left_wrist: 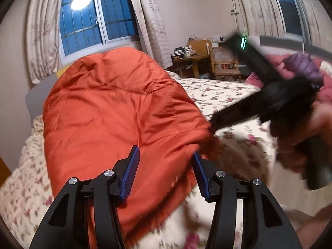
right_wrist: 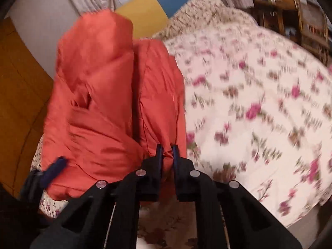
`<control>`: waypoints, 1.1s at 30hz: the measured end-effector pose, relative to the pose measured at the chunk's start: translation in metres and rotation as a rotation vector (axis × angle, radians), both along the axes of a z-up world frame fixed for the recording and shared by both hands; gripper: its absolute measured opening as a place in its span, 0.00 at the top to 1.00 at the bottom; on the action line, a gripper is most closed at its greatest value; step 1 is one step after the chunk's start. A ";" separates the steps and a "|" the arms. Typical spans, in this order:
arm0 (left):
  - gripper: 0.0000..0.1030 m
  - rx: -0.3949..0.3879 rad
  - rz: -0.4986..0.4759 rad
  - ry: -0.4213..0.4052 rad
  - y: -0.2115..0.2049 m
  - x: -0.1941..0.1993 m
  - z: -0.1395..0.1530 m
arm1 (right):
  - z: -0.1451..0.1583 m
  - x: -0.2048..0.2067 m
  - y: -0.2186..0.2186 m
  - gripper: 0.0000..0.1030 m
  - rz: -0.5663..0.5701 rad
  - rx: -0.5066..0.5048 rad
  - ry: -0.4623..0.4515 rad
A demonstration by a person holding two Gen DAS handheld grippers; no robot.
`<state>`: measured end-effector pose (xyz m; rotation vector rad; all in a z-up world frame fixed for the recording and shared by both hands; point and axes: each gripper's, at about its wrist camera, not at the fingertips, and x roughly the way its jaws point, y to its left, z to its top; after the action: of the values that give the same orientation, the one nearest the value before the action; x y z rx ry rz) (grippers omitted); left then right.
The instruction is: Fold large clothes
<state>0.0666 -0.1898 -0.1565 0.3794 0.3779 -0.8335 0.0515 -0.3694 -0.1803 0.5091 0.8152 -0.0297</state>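
The orange jacket (left_wrist: pixel 116 112) lies bunched on the bed (left_wrist: pixel 217 91), filling the frame's centre-left. The right gripper (right_wrist: pixel 167 152) has its jaws closed on a pinch of fabric, anchoring that edge. The left gripper (left_wrist: pixel 166 166) stands with jaws apart, straddling the hem, pads not pressing, positioned to take a second hold.

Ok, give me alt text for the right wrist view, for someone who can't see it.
The right gripper is shut on a pinched bit of an orange padded jacket that lies bunched on a bed with a floral bedspread. The blue pad of the left gripper shows at the jacket's lower left edge. The picture is motion-blurred.
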 end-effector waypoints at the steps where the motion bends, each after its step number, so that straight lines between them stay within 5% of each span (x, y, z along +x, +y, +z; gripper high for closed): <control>1: 0.51 -0.046 -0.006 0.012 0.010 -0.003 0.005 | -0.002 -0.001 -0.002 0.92 0.001 -0.008 -0.002; 7: 0.51 -0.218 0.204 0.065 0.059 0.036 0.033 | 0.006 -0.009 -0.007 0.86 -0.026 0.017 -0.034; 10: 0.51 -0.247 0.380 0.109 0.078 0.078 0.043 | 0.022 -0.012 -0.016 0.74 -0.052 0.011 -0.058; 15: 0.51 -0.261 0.550 0.204 0.094 0.138 0.054 | 0.073 -0.018 -0.014 0.73 -0.077 -0.056 -0.164; 20: 0.51 -0.255 0.613 0.219 0.089 0.162 0.068 | 0.133 0.008 0.007 0.71 -0.008 -0.091 -0.297; 25: 0.51 -0.248 0.625 0.226 0.071 0.178 0.078 | 0.159 0.069 0.039 0.70 0.099 -0.101 -0.320; 29: 0.51 -0.212 0.643 0.212 0.055 0.188 0.083 | 0.156 0.120 0.056 0.70 0.135 -0.168 -0.299; 31: 0.35 -0.184 0.671 0.204 0.048 0.193 0.083 | 0.147 0.139 0.056 0.70 0.135 -0.196 -0.281; 33: 0.29 -0.173 0.696 0.193 0.044 0.197 0.083 | 0.132 0.158 0.051 0.72 0.116 -0.233 -0.249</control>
<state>0.2634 -0.1458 -0.0736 -0.0083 0.5690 -0.2157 0.2094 -0.3183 -0.0481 0.2384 0.5864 0.0443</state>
